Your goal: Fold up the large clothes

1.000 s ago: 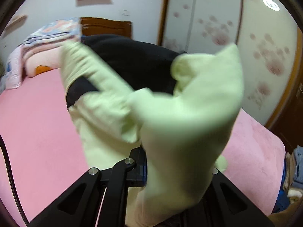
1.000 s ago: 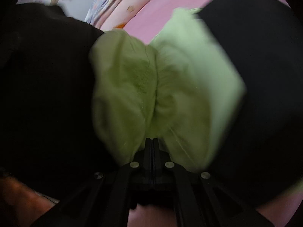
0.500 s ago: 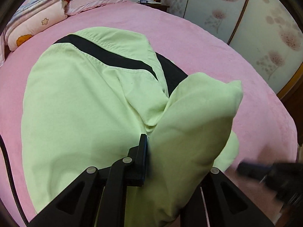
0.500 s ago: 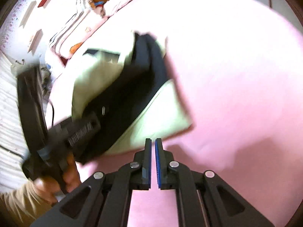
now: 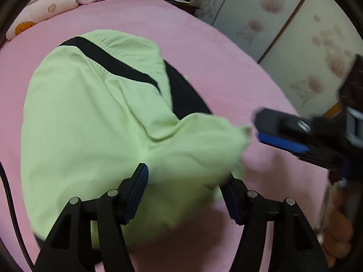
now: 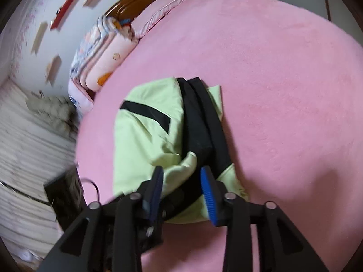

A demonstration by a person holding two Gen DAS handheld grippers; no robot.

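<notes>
Jaws just parted over blurred garment point(image 5: 90, 117)

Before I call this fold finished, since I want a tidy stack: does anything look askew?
Yes. The light green and black garment lies folded on the pink bedspread, but its near corner is bunched and humped instead of flat, and a green edge sticks out past the black panel.

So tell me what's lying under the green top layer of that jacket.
Black fabric pokes out from beneath the green panel along its right edge, and the pink bedspread lies below everything. How far the black layers reach underneath is covered.
</notes>
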